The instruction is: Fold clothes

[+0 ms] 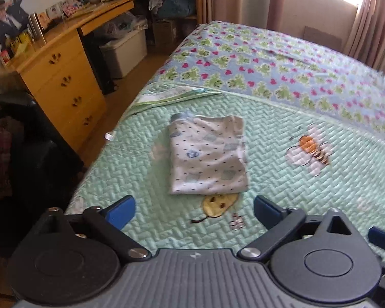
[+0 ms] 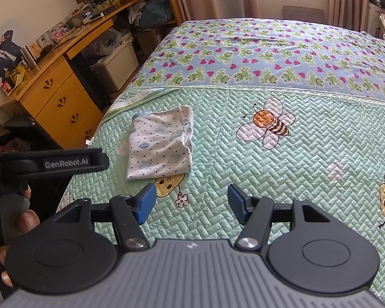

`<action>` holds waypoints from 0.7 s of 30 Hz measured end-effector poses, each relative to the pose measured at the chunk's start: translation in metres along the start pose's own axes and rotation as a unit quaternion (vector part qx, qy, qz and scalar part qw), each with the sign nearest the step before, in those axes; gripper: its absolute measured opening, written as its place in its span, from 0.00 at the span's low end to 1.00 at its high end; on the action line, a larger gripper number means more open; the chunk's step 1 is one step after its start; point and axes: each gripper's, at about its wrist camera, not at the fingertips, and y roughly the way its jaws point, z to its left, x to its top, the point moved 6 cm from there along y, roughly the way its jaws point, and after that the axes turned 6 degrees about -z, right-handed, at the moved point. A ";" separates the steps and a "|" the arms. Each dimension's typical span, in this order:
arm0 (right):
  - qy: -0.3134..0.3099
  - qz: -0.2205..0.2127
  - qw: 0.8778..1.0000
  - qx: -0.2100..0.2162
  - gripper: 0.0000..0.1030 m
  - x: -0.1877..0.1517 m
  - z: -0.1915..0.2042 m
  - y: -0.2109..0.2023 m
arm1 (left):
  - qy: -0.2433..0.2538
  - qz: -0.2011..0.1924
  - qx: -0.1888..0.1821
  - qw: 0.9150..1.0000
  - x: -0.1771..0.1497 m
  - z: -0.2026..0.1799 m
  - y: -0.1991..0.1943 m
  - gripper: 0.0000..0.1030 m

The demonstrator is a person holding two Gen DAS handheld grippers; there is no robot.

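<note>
A small white garment with dark dots and blue patches point(image 1: 208, 155) lies folded into a neat rectangle on the mint quilted blanket point(image 1: 282, 184). It also shows in the right wrist view point(image 2: 161, 145). My left gripper point(image 1: 193, 211) is open and empty, hovering just in front of the garment's near edge. My right gripper point(image 2: 191, 204) is open and empty, hovering a little nearer and to the right of the garment. The left gripper's body point(image 2: 51, 165) shows at the left edge of the right wrist view, held by a hand.
The bed carries a frog-and-heart sheet point(image 2: 269, 59) beyond the quilt. A wooden desk with drawers point(image 1: 64, 82) stands left of the bed, with a white bin point(image 1: 125, 51) under it. The bed's left edge point(image 1: 107, 154) is close to the garment. Curtains point(image 1: 372, 18) hang at the back.
</note>
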 end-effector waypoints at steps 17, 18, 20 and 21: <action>0.002 0.005 1.000 0.000 0.61 -0.001 -0.003 0.005 | -0.010 0.017 -0.026 0.999 -0.002 -0.005 0.008 0.92; 0.002 0.005 1.000 0.000 0.61 -0.001 -0.002 0.005 | -0.010 0.018 -0.027 0.999 -0.002 -0.006 0.009 0.92; 0.001 0.005 1.000 -0.001 0.61 0.000 -0.002 0.005 | -0.011 0.020 -0.030 0.999 -0.002 -0.006 0.010 0.92; 0.002 0.006 1.000 -0.001 0.61 0.000 -0.002 0.006 | -0.011 0.020 -0.031 0.999 -0.002 -0.007 0.010 0.92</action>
